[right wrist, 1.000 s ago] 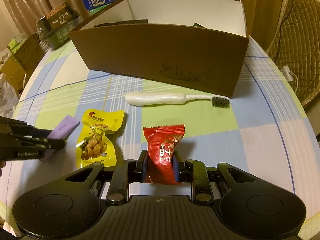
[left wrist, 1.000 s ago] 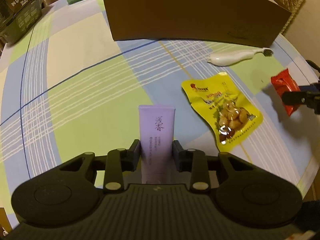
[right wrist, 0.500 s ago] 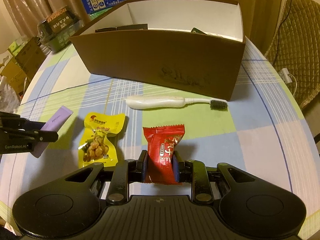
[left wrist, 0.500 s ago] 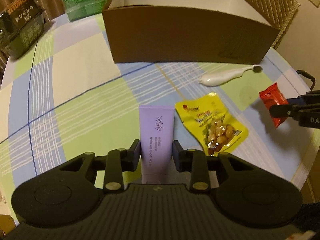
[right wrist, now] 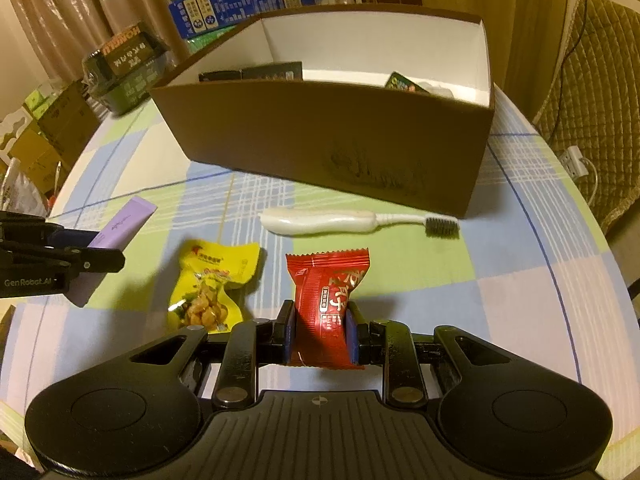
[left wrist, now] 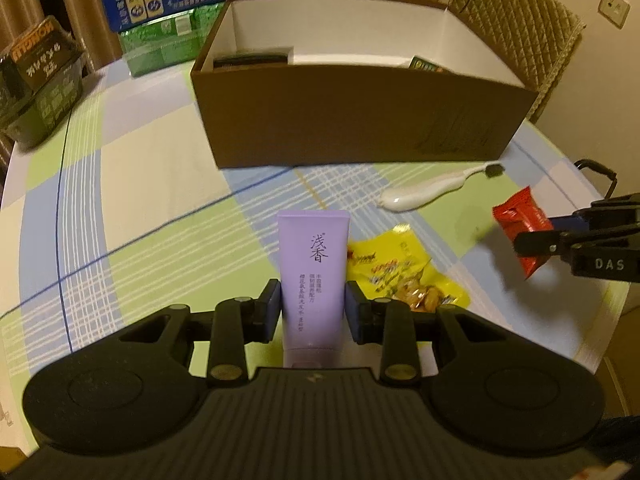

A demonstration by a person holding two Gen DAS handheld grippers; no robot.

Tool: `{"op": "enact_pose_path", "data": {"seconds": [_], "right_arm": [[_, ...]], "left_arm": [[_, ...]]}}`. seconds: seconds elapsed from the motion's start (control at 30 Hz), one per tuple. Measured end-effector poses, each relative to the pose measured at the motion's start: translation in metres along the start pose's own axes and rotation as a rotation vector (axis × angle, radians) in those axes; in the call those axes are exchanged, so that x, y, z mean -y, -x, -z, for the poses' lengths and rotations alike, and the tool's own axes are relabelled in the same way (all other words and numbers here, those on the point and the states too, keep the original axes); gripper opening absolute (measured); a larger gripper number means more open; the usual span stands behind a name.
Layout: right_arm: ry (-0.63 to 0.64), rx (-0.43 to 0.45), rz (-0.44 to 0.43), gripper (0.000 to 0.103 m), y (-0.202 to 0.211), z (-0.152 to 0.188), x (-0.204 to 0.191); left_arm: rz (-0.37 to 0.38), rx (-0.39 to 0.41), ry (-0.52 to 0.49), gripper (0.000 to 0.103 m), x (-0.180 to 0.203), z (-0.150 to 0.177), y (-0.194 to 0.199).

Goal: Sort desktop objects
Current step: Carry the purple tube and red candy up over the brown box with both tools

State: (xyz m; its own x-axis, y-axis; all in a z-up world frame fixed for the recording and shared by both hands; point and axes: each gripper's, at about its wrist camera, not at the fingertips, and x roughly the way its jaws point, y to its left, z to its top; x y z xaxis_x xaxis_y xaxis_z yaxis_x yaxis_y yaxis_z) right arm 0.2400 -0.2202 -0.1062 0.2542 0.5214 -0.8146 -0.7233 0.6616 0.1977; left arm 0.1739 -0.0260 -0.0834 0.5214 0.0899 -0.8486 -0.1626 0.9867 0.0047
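Both grippers tilt downward over the table, the left gripper (left wrist: pixel 312 308) and right gripper (right wrist: pixel 321 330) each clamped tight.

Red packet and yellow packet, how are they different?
The red packet is held up off the table in the right gripper; the yellow packet lies flat on the tablecloth. The red packet is solid; the yellow packet has a clear window showing nuts. Both are small sealed snack packs outside the box.
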Motion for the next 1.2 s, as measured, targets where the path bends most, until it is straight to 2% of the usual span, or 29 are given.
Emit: {"op": "enact_pose_path", "data": {"seconds": [0.3,0.7,1.2], "right_arm": [[0.026,0.052,-0.035,0.022,0.012,-0.020,-0.006],[0.046,0.127,-0.061,0.022,0.024,-0.065,-0.006],[0.053,0.199,-0.044,0.022,0.014,-0.132,0.018]], "left_arm": [[0.037,0.077,-0.021,0.028,0.009,-0.028,0.014],[0.068,0.178,-0.046,0.028,0.019,-0.076,0.021],[0.091,0.252,-0.052,0.028,0.021,-0.153,0.005]]}}
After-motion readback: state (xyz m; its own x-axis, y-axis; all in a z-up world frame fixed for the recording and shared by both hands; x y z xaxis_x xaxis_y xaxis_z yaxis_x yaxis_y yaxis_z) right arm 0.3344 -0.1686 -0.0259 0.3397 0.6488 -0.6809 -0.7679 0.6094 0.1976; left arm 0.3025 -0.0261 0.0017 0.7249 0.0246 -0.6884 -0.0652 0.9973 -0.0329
